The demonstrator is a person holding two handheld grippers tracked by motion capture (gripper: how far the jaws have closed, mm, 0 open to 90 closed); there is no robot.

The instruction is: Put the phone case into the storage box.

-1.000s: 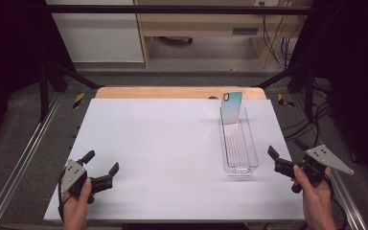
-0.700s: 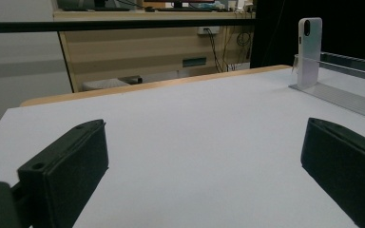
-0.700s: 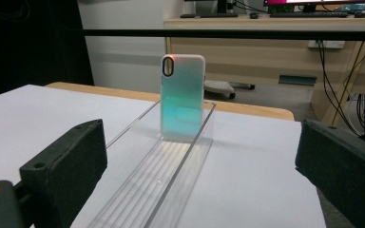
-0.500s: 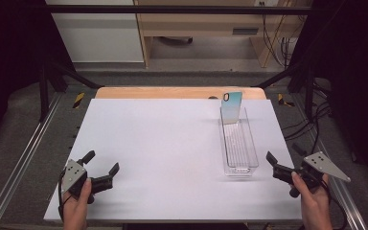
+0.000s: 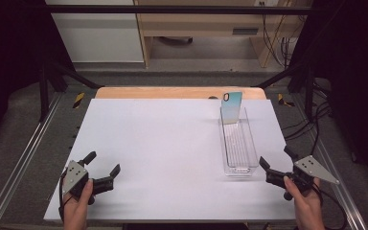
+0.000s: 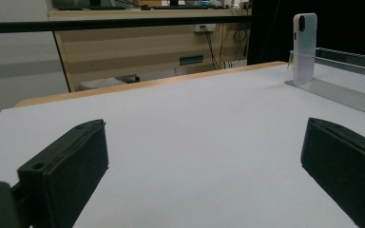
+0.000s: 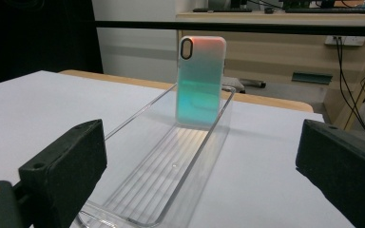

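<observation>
Two grippers low on the white table (image 5: 172, 143) from above: left gripper (image 5: 103, 165) near the front left corner, right gripper (image 5: 277, 160) just past the clear tray (image 5: 238, 143), both released and empty. Phone case (image 5: 231, 107) upright at the tray's far end. Right gripper drawn slightly nearer the front edge than before.

From the left gripper view, jaws spread wide; case (image 6: 305, 45) far off, tray cut off at the edge, its base probably hidden.

From the right gripper view, tray (image 7: 171, 175) ahead, case (image 7: 200, 80) leaning against its far wall.
</observation>
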